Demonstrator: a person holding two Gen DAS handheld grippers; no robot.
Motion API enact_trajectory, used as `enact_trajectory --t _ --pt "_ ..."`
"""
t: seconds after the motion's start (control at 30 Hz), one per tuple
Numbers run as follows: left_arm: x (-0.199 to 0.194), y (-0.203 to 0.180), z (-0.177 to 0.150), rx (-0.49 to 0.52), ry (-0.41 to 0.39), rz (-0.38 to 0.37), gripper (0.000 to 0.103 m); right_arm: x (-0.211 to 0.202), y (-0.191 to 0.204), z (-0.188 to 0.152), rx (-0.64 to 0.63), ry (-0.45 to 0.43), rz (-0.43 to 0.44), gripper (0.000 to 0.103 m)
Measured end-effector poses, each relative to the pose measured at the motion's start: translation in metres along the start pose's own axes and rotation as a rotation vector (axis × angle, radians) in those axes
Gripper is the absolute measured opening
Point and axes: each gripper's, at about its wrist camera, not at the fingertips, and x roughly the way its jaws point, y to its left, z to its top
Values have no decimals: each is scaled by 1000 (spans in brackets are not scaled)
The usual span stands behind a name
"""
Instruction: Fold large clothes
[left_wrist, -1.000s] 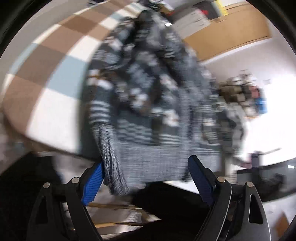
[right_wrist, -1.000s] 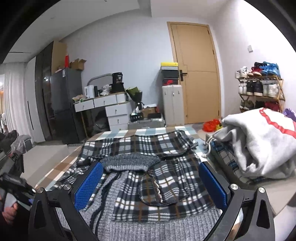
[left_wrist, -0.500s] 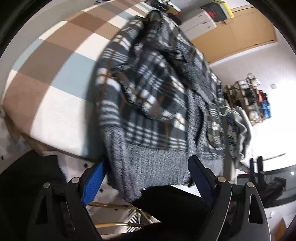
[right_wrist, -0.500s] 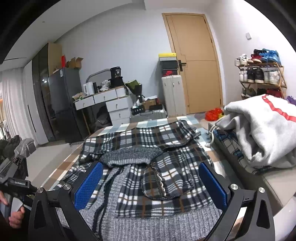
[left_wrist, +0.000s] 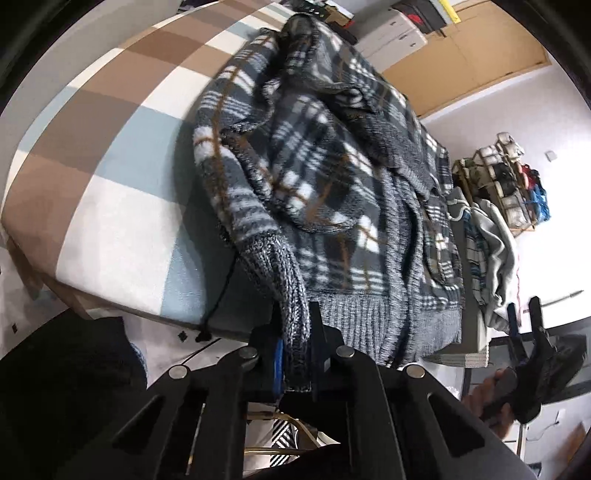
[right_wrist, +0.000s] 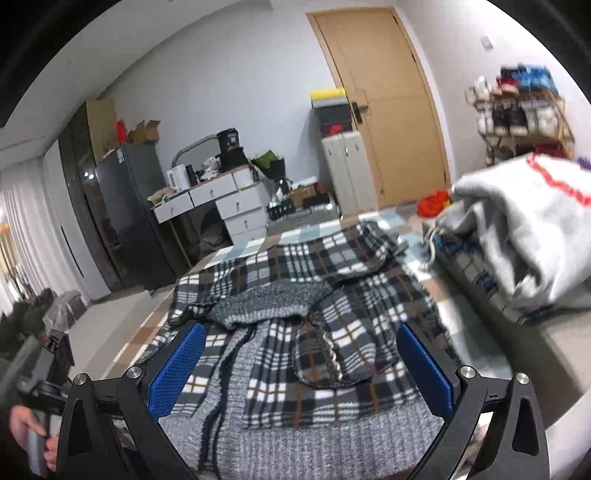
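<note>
Two hand-held grippers in play. Left hand-held gripper (left_wrist: 295, 354) has just closed; its jaws are clamped on the grey knit cuff (left_wrist: 291, 306) of the plaid jacket (left_wrist: 332, 177), at the near edge of the bed (left_wrist: 110, 206). Right hand-held gripper (right_wrist: 301, 363) is spread wide, nothing between its blue pads (right_wrist: 177, 365), hovering over the jacket's ribbed hem (right_wrist: 314, 439). Jacket lies spread on the checked bed cover, collar at the far side. Grey sweatshirt (right_wrist: 517, 229) is piled to the right of the jacket. Beyond the jacket: drawers (right_wrist: 229, 199), door (right_wrist: 388, 110).
</note>
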Motion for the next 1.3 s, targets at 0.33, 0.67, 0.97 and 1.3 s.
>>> enact_trajectory --t 0.33,0.67,0.97,1.3 --pt "-18 -17 31 13 38 -214 3 14 -41 -2 231 137 76 103" --pt "-5 -15 45 128 40 -311 3 7 -97 1 313 395 9 103" --pt "-12 3 48 92 68 -363 3 35 -130 -23 409 552 -100 103" --pt "-8 5 47 96 83 -324 3 53 -127 -30 421 604 -43 98"
